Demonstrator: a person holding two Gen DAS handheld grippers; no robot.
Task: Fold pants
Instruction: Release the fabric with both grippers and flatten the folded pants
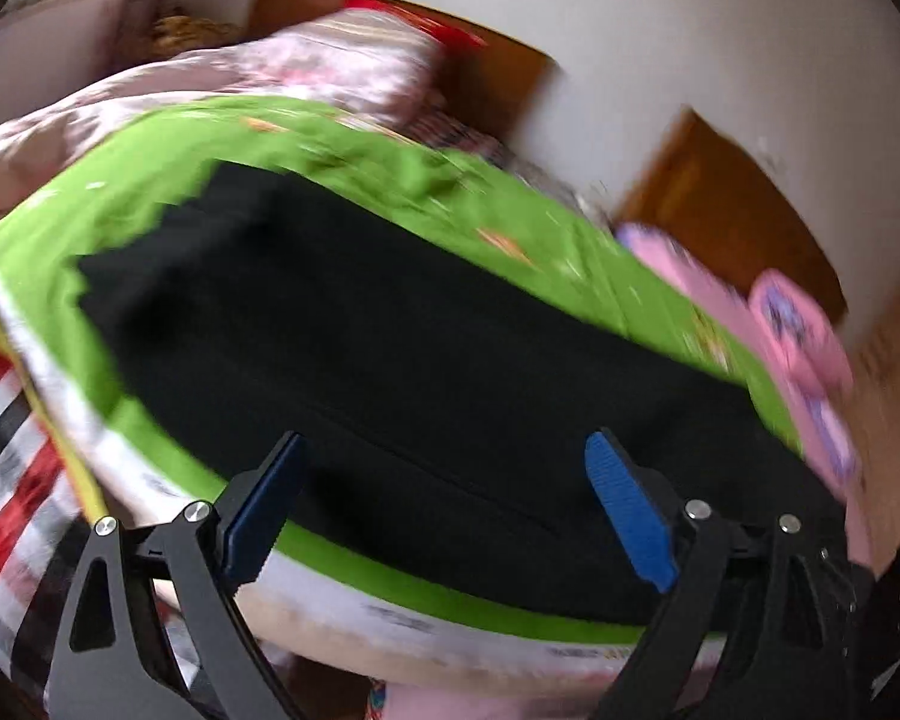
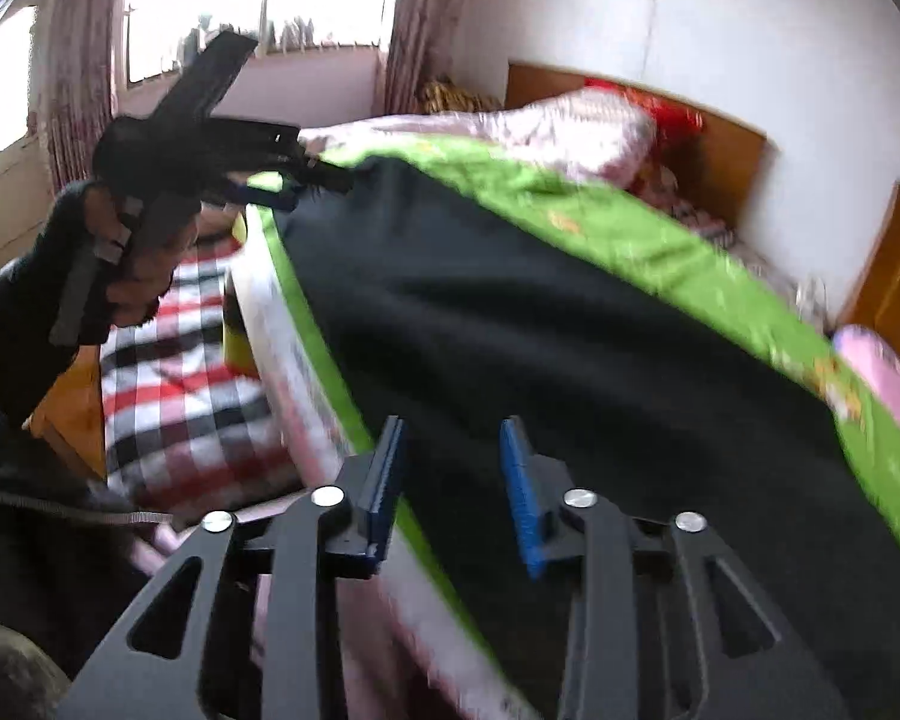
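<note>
The black pants point(image 1: 390, 348) lie spread flat on a green sheet point(image 1: 168, 156) over the bed; the left gripper point(image 1: 444, 510) stands wide apart at their near edge, its blue pads point(image 1: 627, 510) gripping nothing, though contact with the cloth is unclear; the right gripper point(image 2: 453, 492) is parted more narrowly above the pants point(image 2: 570, 360) and the sheet's edge point(image 2: 324, 372), holding nothing; both views are blurred; a striped blanket point(image 2: 186, 396) lies to the left.

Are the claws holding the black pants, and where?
No. Both claws are open with nothing between their blue pads: the left claw and the right claw hang above the pants.
</note>
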